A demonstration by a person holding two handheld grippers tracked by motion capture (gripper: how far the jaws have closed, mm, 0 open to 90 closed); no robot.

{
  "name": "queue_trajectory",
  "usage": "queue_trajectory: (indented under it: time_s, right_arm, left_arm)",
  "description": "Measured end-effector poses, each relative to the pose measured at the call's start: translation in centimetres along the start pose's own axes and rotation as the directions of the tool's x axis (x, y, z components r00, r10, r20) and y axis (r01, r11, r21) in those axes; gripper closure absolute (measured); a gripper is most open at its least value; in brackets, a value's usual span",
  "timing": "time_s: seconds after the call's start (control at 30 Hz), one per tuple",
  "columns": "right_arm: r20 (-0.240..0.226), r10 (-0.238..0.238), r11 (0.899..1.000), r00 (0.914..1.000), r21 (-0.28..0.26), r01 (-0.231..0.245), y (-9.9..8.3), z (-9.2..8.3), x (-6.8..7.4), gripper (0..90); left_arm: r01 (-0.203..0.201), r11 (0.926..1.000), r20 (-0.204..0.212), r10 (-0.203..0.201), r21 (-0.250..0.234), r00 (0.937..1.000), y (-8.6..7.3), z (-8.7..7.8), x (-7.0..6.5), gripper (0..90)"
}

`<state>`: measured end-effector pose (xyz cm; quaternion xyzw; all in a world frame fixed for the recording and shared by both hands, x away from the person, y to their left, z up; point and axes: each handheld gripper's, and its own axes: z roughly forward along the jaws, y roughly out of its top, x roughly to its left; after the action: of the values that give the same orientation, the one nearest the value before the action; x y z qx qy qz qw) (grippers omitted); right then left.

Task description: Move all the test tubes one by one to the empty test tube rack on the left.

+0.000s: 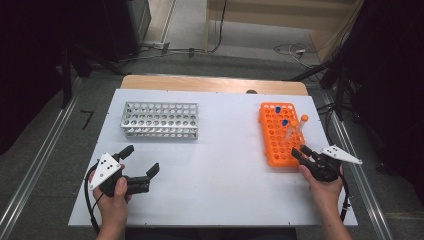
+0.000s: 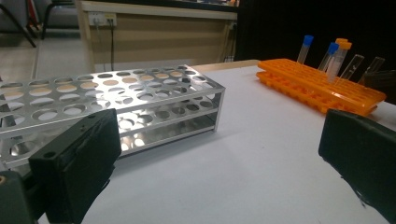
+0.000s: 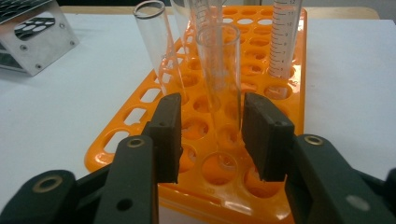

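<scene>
Right gripper lining up on a clear test tube in the orange rack

High view: the right gripper (image 1: pixel 299 151) sits at the near end of the orange tube rack (image 1: pixel 274 145) on the worktop's (image 1: pixel 220 150) right; the left gripper (image 1: pixel 142 161) rests near left, jaws wide and empty, short of the metal rack (image 1: pixel 160 120).
Right gripper view: the jaws stand partly open either side of the uncapped glass tube (image 3: pixel 219 74), pads not yet touching. Best to centre the tube, close gently and lift straight up, clear of its neighbours.
</scene>
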<state>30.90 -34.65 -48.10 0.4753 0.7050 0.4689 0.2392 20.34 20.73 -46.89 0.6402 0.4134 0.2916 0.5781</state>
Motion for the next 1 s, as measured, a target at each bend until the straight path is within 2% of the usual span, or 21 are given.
queue_trajectory:
  time_s: [0.23,0.47,0.67,0.8,1.0]
  right_arm:
    - [0.03,-0.021,1.0,0.9993,0.014,0.021,-0.17,0.51,0.07,61.3]
    - [0.068,-0.039,0.999,0.997,0.001,0.039,-0.36,1.09,0.13,68.1]
    - [0.06,-0.039,0.999,0.9974,-0.022,0.04,-0.81,0.97,0.08,68.7]
    - [0.079,-0.056,0.998,0.9953,-0.023,0.058,-0.95,0.9,0.22,72.7]
    - [0.077,-0.041,0.999,0.9962,-0.028,0.043,-0.93,0.82,0.03,73.9]
  left_arm:
    - [-0.001,1.0,-0.001,0.001,0.006,1.0,-0.03,0.09,-0.19,0.0]
    - [0.004,1.0,-0.002,-0.004,0.007,1.0,-0.03,0.29,-0.25,0.0]
    - [0.004,0.9999,0.002,-0.004,0.011,1.0,-0.1,0.33,-0.3,0.0]
    - [0.007,0.9999,0.005,-0.007,0.009,1.0,-0.07,0.3,-0.41,0.0]
    - [0.014,0.9998,0.007,-0.014,0.013,0.9999,0.13,0.36,-0.53,0.0]
